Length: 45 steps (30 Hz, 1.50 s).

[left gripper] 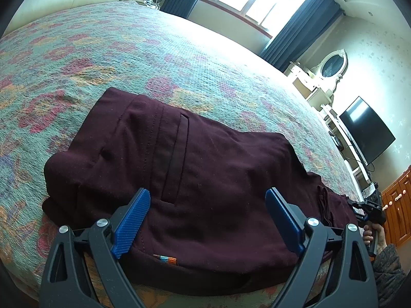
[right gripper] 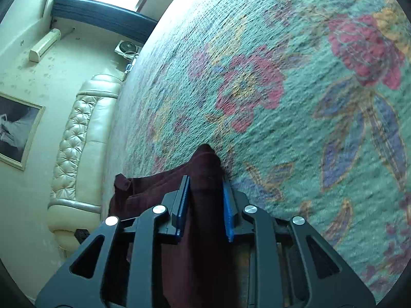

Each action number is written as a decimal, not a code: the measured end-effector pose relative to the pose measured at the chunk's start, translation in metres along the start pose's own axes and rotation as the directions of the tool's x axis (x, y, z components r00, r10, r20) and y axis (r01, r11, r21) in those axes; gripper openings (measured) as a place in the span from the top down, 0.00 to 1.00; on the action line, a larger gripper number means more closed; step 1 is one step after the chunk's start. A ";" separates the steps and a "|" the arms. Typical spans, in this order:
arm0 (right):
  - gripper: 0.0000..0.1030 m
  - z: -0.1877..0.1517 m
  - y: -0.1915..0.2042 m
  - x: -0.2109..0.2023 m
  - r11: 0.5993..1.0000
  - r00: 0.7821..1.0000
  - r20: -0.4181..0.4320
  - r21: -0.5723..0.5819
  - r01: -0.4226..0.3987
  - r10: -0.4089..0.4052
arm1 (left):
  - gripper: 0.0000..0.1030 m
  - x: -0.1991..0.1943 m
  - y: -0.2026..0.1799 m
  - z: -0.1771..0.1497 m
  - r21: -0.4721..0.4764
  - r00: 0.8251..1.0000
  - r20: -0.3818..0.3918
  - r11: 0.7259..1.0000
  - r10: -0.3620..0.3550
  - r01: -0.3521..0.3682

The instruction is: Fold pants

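Observation:
Dark maroon pants (left gripper: 195, 169) lie folded on the floral bedspread (left gripper: 128, 51), waist and a slit pocket facing up. My left gripper (left gripper: 208, 202) is open, its blue pads spread wide just above the near part of the pants, holding nothing. My right gripper (right gripper: 205, 187) is shut on a bunched fold of the pants (right gripper: 205, 177), which fills the gap between the blue pads and hangs back under the gripper. The right gripper also shows in the left wrist view (left gripper: 370, 205) at the pants' right end, held by a hand.
The bedspread (right gripper: 282, 77) stretches far beyond the pants. A cream leather headboard (right gripper: 77, 138) stands at one end. A window with dark curtains (left gripper: 257, 2), a mirror dresser (left gripper: 331, 64), a TV (left gripper: 364, 128) and a wooden cabinet (left gripper: 398, 205) line the room's far side.

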State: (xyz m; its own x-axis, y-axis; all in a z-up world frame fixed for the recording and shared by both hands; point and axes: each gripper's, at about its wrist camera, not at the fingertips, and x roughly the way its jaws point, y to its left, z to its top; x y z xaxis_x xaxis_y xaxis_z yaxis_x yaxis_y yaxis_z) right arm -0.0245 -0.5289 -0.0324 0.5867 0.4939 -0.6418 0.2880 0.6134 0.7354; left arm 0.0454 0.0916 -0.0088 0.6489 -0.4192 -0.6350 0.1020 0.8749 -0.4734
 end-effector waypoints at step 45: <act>0.48 -0.103 0.127 0.114 0.955 0.995 -0.097 -0.297 -0.026 -0.004 | 0.13 -0.005 0.147 0.065 -0.291 0.925 -0.276 0.940 -0.261 0.179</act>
State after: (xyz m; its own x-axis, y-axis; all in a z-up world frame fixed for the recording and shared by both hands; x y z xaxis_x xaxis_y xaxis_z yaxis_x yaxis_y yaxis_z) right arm 0.0009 -0.3311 -0.0348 0.5090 0.5494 -0.6626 0.0350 0.7559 0.6537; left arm 0.1064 0.2380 -0.0359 0.3658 -0.6833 -0.6319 -0.0071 0.6768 -0.7361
